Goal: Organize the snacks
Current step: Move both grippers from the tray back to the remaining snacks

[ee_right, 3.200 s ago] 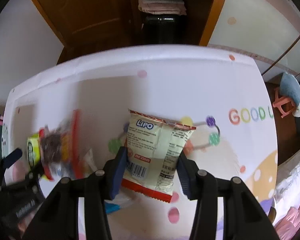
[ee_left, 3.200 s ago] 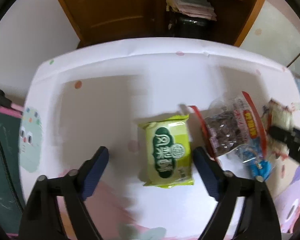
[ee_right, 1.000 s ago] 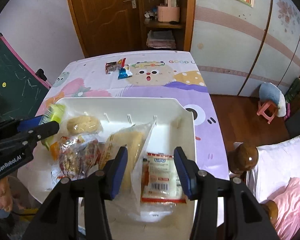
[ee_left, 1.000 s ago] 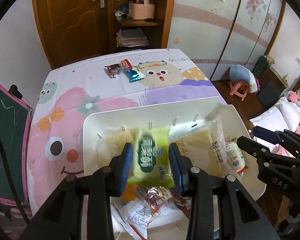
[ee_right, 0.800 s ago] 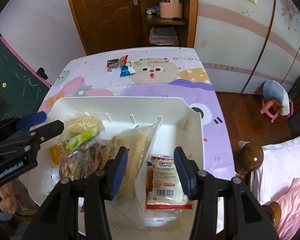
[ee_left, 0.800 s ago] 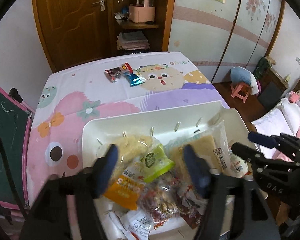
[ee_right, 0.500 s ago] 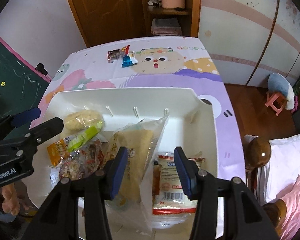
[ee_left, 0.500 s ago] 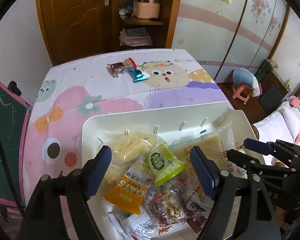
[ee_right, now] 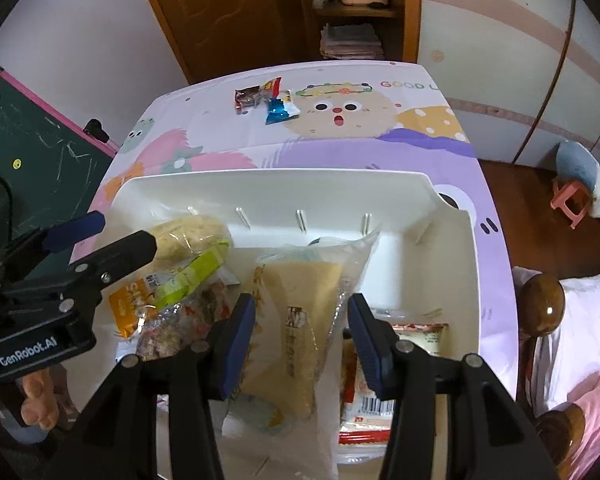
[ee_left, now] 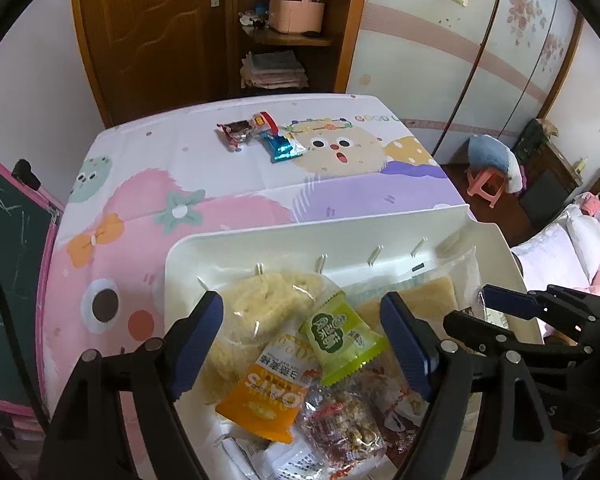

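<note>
A white bin point(ee_left: 284, 240) point(ee_right: 440, 208) sits at the near edge of the table and holds several snack packs. My left gripper point(ee_left: 302, 344) is open and empty above the bin's left part, over a green pack point(ee_left: 340, 336) that lies on an orange oats pack point(ee_left: 268, 396). My right gripper point(ee_right: 302, 344) is open and empty above a clear bag of pale crackers point(ee_right: 304, 312); a Lipo pack point(ee_right: 380, 404) lies at its right. Two snacks stay on the far table: a dark red-edged bag point(ee_left: 244, 129) point(ee_right: 256, 95) and a blue pack point(ee_left: 282, 146) point(ee_right: 278, 110).
A cartoon-print cloth point(ee_left: 220, 184) covers the table. A green chalkboard point(ee_left: 4, 240) stands at the left. A wooden door and shelf stand behind the table. A pink stool point(ee_left: 486, 184) and bedding point(ee_right: 580, 320) are at the right.
Both grippers carried packs from the far table to the bin. The left gripper opened and dropped the green pack into it; the right let go of the Lipo pack. Both have since lifted slightly.
</note>
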Available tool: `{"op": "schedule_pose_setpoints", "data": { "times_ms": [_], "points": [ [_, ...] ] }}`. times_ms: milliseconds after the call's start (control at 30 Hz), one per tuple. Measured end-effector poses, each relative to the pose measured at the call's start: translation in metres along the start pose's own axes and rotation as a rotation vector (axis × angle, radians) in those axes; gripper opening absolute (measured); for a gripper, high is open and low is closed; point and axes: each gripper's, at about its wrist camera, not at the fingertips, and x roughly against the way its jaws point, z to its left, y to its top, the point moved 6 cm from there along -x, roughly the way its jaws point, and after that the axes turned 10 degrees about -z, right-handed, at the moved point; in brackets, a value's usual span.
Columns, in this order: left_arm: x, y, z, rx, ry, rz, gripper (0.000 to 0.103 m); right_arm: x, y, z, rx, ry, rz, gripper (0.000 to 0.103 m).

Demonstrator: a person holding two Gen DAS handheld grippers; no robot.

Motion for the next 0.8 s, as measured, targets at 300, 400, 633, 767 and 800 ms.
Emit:
{"op": "schedule_pose_setpoints", "data": {
  "times_ms": [300, 400, 633, 767, 800],
  "points": [
    [0.016, 0.028, 0.016, 0.033, 0.027, -0.127, 0.080, 0.005, 0.020, 0.005, 0.026, 0.006, -0.036, 0.048],
    [0.024, 0.041, 0.029, 0.044, 0.051, -0.167, 0.080, 0.011, 0.034, 0.008, 0.040, 0.021, -0.057, 0.048],
    [0.029, 0.074, 0.050, -0.003, 0.050, -0.099, 0.080, 0.033, 0.091, 0.014, 0.127, -0.004, -0.168, 0.048],
    [0.035, 0.113, 0.067, -0.016, 0.087, -0.081, 0.080, 0.043, 0.132, 0.014, 0.176, -0.027, -0.214, 0.048],
    [0.037, 0.124, 0.071, -0.024, 0.091, -0.080, 0.080, 0.047, 0.146, 0.013, 0.188, -0.039, -0.229, 0.048]
  ]
}}
